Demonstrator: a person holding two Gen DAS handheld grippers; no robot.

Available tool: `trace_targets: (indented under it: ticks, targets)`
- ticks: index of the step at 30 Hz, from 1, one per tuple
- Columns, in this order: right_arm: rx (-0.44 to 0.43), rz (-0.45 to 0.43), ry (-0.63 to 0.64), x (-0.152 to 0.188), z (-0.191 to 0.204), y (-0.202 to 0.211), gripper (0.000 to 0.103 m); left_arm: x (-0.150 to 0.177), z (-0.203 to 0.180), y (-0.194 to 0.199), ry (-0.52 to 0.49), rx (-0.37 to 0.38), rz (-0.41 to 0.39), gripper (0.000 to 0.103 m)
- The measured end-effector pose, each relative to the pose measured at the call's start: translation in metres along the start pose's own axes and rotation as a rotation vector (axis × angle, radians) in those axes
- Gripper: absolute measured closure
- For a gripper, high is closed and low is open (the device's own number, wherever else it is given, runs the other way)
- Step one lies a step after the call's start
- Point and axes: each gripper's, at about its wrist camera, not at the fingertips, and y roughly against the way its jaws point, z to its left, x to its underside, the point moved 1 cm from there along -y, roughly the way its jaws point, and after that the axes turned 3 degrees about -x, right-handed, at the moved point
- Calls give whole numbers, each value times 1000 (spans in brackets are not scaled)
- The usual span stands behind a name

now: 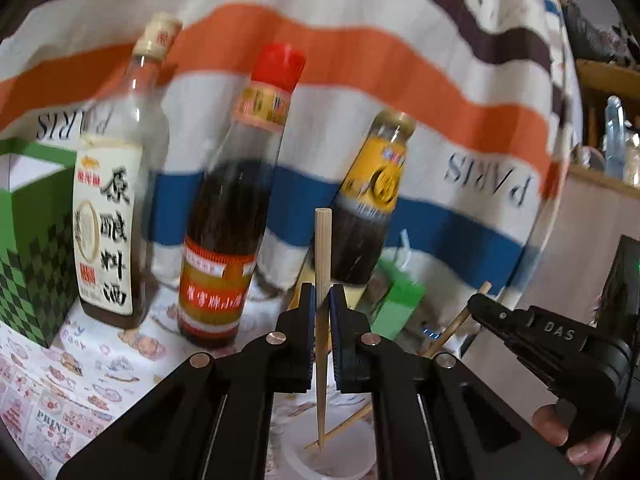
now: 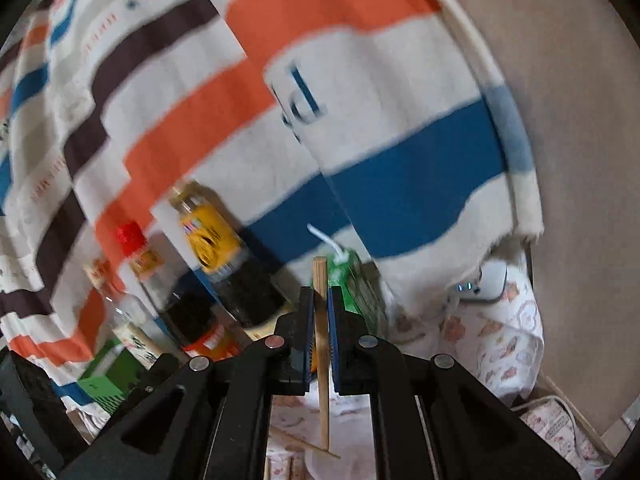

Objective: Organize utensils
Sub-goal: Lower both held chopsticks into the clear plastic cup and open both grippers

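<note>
Striped cloth hangs behind three sauce bottles (image 1: 224,208) at left and centre frame. At lower centre the left gripper (image 1: 320,312) clamps a wooden chopstick (image 1: 322,264), upright, tip down. The right gripper (image 2: 320,316) likewise pinches another chopstick (image 2: 321,344), upright at lower centre.

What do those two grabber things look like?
Both are black plastic. The left gripper and the right gripper each have two flat fingers lined with blue pads, joined to angled black arms by round silver pins. Seen from the side in the left view, the right one has a chunky black body with pale letters "DAS" on it and a small green light nearby. No sleeves show.
</note>
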Motion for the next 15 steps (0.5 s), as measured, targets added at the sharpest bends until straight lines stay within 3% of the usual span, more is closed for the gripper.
trace_targets:
  ticks: [7,12,15]
  targets:
    - [107,193,-80,20,-22,-45,95,18,10,-21,46,2,80,97]
    - [115,233,-165,28,-40,-56,95,31,32,-41,195,-26,170,97]
    - [102,266,-200,34,-46,-64,95,38,41,-52,234,-27,213,97]
